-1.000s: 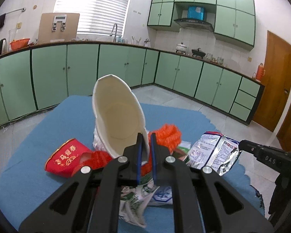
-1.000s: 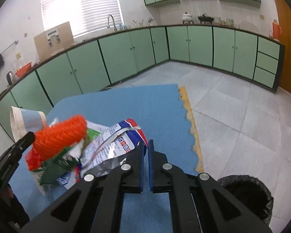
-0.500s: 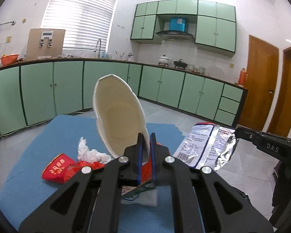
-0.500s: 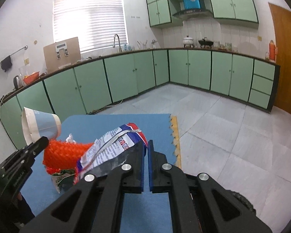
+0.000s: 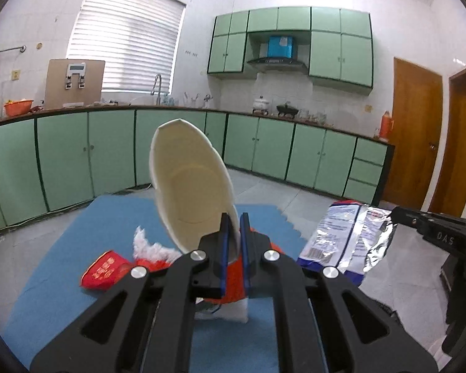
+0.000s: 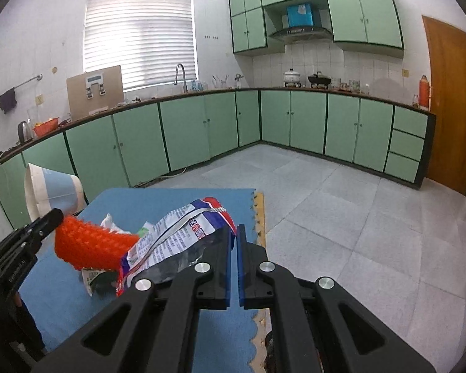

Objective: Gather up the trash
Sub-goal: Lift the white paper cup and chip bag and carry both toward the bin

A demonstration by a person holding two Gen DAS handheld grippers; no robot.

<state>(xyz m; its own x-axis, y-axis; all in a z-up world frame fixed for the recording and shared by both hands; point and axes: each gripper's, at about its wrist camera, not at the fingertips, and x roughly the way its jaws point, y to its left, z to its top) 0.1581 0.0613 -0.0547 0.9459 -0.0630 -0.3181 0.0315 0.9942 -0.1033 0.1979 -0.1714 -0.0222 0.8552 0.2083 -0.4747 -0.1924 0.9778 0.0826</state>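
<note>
My left gripper [image 5: 234,227] is shut on the rim of a squashed white paper cup [image 5: 189,183] and on an orange foam net [image 5: 233,276], held above the blue mat [image 5: 77,248]. The cup [image 6: 51,191] and net [image 6: 87,244] also show in the right wrist view, with the left gripper [image 6: 54,216]. My right gripper [image 6: 234,242] is shut on a silver snack bag [image 6: 180,233], lifted off the mat. The bag [image 5: 348,239] shows at the right of the left wrist view, held by the right gripper [image 5: 394,213].
A red packet [image 5: 104,269] and a white crumpled tissue [image 5: 146,244] lie on the mat, with a green-white wrapper [image 6: 93,278] under the net. Green cabinets [image 6: 202,130] line the walls. A black bin edge [image 6: 268,342] shows at the mat's right edge.
Both grippers have risen and tilted up with their loads. The cup, net and snack bag are lifted higher off the mat; the trash on the mat looks farther below.
</note>
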